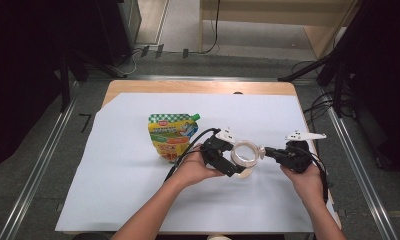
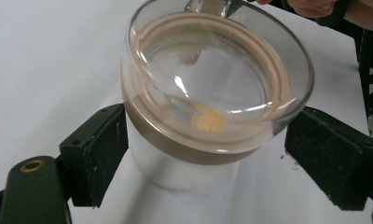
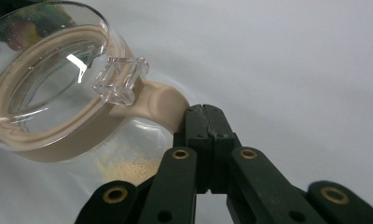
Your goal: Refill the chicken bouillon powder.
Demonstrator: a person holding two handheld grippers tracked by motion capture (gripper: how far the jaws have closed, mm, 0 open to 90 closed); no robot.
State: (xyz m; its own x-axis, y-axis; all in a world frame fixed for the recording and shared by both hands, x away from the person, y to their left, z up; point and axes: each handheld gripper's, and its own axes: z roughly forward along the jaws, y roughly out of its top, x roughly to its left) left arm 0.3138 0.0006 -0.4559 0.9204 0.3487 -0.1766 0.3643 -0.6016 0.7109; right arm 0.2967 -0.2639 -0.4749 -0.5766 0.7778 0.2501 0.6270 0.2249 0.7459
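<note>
I'm working a glass jar (image 1: pixel 246 156) w/ both grippers, near the front-middle of the white sheet (image 1: pixel 113 190). Looks like a lid-opening job, and I'd say it's early-to-mid: grips are set, lid not off yet.

Left gripper (image 2: pixel 208 140): jaws spread wide, one pad (image 2: pixel 103 147) on each side of the jar body, just below the tan seal band. In the left gripper view I can't tell for sure if the pads touch the glass or sit just beside it; left pad looks about touching, right one close. So it's bracing or about to brace, not clearly clamped.

Right gripper (image 3: pixel 204 122): jaws pressed together, pinching the tan tab (image 3: pixel 161 100) that sticks out from the seal under the lid's clear handle. That pinch looks solid.

Lid (image 2: pixel 217 70) sits on the jar, seal ring seated all round as far as I see, tilted w/ the jar toward the left cam. A little yellowish powder (image 3: pixel 128 170) lies at the bottom inside.

Pouch (image 1: pixel 172 135) w/ green cap lies flat on the sheet, left of the jar, apart from it, untouched.

Done, by my read: jar steadied, tab caught. Left: firm up the left hold, pull the tab to break the seal, lift the lid off. Pouch likely comes after, but that's a guess.
</note>
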